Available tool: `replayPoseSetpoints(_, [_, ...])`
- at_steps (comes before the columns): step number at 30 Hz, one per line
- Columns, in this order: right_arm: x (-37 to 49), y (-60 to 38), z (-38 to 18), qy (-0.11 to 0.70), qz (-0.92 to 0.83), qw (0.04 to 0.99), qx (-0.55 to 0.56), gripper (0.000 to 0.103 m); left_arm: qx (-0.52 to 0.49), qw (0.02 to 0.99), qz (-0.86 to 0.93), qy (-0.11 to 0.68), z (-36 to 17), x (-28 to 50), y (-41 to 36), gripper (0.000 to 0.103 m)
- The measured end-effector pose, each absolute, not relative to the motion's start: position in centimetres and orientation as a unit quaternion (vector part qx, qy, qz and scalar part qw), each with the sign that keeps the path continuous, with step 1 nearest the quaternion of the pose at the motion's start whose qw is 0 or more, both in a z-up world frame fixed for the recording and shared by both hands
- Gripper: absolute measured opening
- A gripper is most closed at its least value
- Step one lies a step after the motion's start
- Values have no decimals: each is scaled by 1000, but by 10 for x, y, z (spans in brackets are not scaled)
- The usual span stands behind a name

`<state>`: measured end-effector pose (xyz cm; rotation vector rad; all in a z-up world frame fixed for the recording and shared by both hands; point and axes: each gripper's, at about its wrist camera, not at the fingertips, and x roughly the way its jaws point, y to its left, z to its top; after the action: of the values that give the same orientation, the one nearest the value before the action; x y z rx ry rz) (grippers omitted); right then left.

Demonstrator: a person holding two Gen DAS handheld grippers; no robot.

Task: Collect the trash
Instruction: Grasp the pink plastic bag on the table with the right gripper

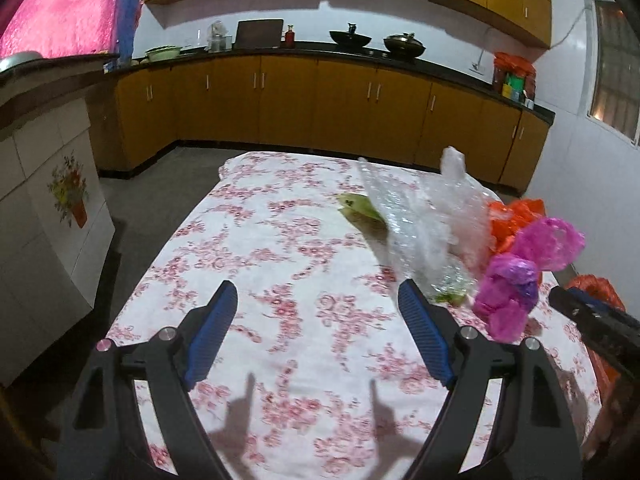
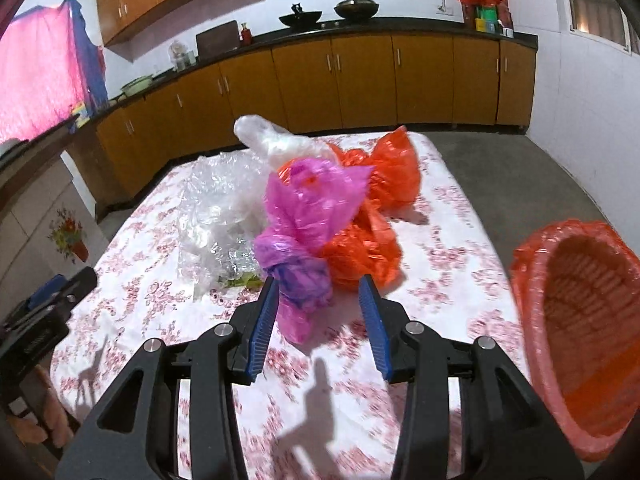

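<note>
A heap of trash lies on the flower-print tablecloth (image 1: pixel 280 240): crumpled clear plastic (image 1: pixel 420 220), a green scrap (image 1: pixel 352 206), orange bags (image 2: pixel 384 176) and a knotted pink bag (image 2: pixel 304 216). My right gripper (image 2: pixel 319 282) is open around the near end of the pink bag. The bag touches its left pad, and a gap shows at its right pad. My left gripper (image 1: pixel 317 290) stands wide open above bare cloth, just left of the clear plastic, with nothing between its fingers. The pink bag (image 1: pixel 516 280) also shows at the right of the left wrist view.
A round basket lined with an orange bag (image 2: pixel 532 264) stands off the table's right edge. Wooden kitchen cabinets (image 1: pixel 320 112) with a dark counter run along the far wall. A white tiled unit (image 1: pixel 48 200) is left of the table, with grey floor between.
</note>
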<state>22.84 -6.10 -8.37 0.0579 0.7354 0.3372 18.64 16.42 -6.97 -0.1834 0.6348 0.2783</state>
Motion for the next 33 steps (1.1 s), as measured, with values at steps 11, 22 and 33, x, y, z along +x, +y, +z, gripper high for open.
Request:
replayPoseSetpoints(11, [242,-34,-94,358,165,919,4,46,-92,937,134,310,-76,190,182,81])
replayPoseSetpoints(22, [246,-21,-103,353,153,922,-46,34,-108,933,122,321,-80,199,183,81])
replayPoseSetpoints(33, [230,-37,-90,338,168,925,-37,25,-117,933,82,330,-79,221,167,79])
